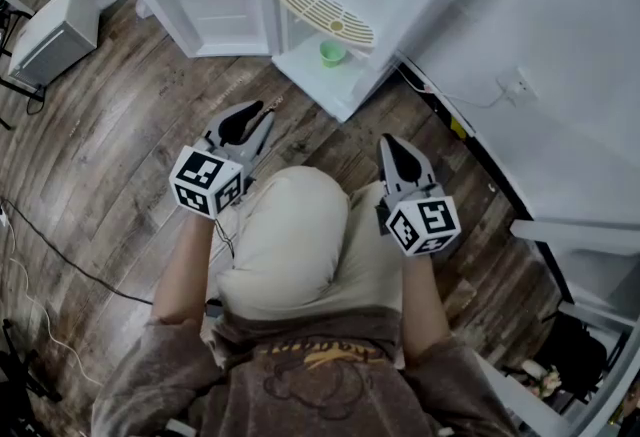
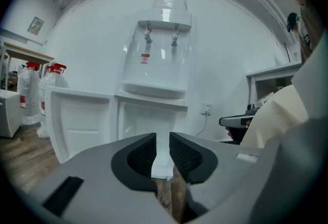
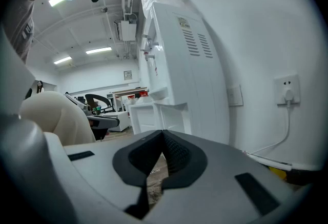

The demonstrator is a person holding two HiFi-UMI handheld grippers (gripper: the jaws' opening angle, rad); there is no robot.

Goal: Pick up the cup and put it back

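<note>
Both claws empty: left gripper (image 1: 270,108) a slit apart, right gripper (image 1: 389,141) pressed together. The cup (image 1: 332,52) sits on the cabinet floor (image 1: 340,93) under the drip tray (image 1: 320,5); going in this narrow, I might topple it

water dispenser (image 2: 159,59): white | cabinet door (image 1: 210,13): open | jugs (image 2: 25,87): red-capped | floor (image 1: 110,155): wood

My left gripper (image 1: 266,109) and right gripper (image 1: 390,141) are grey plastic with black ribbed pads (image 2: 141,156) and a black-and-white marker cube (image 1: 207,181) each. I'm wearing cream trousers (image 1: 290,235) and a brownish printed top (image 1: 300,385).
</note>
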